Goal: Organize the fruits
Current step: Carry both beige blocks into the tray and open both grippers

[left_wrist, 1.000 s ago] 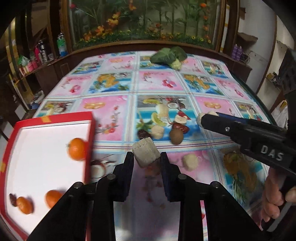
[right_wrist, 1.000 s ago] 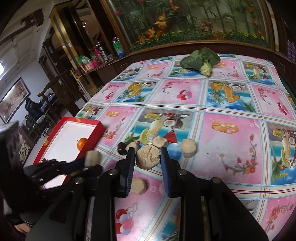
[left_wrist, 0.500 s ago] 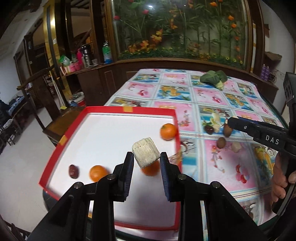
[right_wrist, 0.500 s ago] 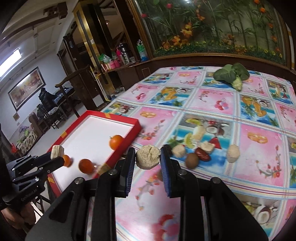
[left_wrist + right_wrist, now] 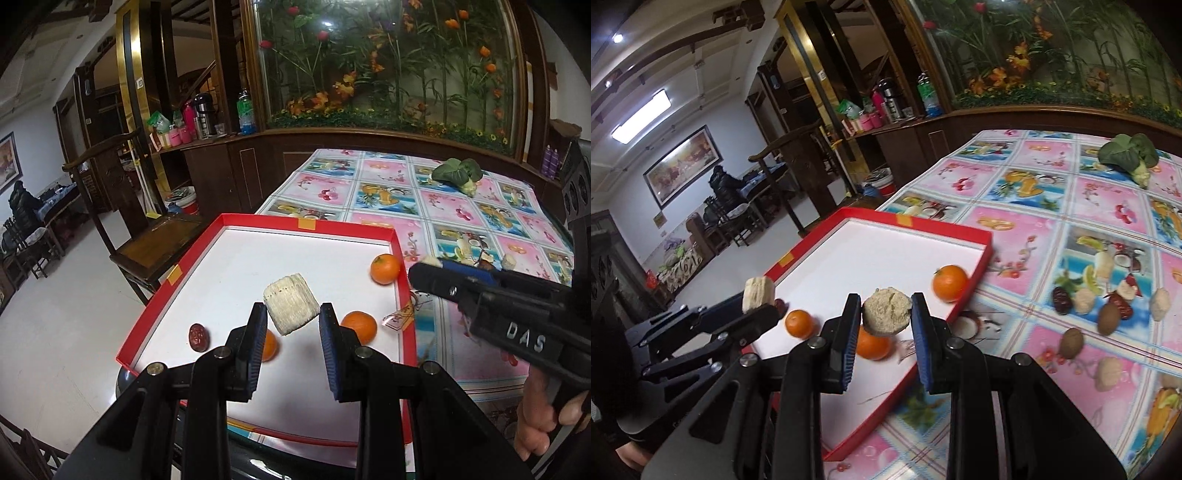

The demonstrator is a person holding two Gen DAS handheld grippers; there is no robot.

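Two claws are up over a red tray (image 5: 403, 314) with a white floor. The left claw (image 5: 293, 334) pinches a pale ridged chunk (image 5: 291, 308) between its blue pads, above the middle of the tray. The right claw (image 5: 886, 326) pinches a rough round tan lump (image 5: 887, 311) over the near side of the tray, close to the right rim.

Three oranges lie in the tray. One orange (image 5: 385, 268) sits near the far right corner. A second orange (image 5: 359, 326) lies just beside the left claw's right finger. The third orange (image 5: 269, 345) is partly hidden behind the left finger. A small dark red date (image 5: 198, 336) lies near the tray's left rim.

The tray rests at the edge of a counter (image 5: 1034, 192) covered with a bright cloth of pink and blue fruit squares. More pieces lie on the cloth, well apart from the tray: two brown kiwis (image 5: 1109, 318), some pale chunks (image 5: 1108, 373) and a dark date (image 5: 1062, 300). A green leafy vegetable (image 5: 1128, 155) lies far back on the counter.

In the left view, a bare hand (image 5: 543, 410) grips the handle of the right claw at the right edge. A dark wooden chair (image 5: 155, 243) stands on the floor beside the tray.
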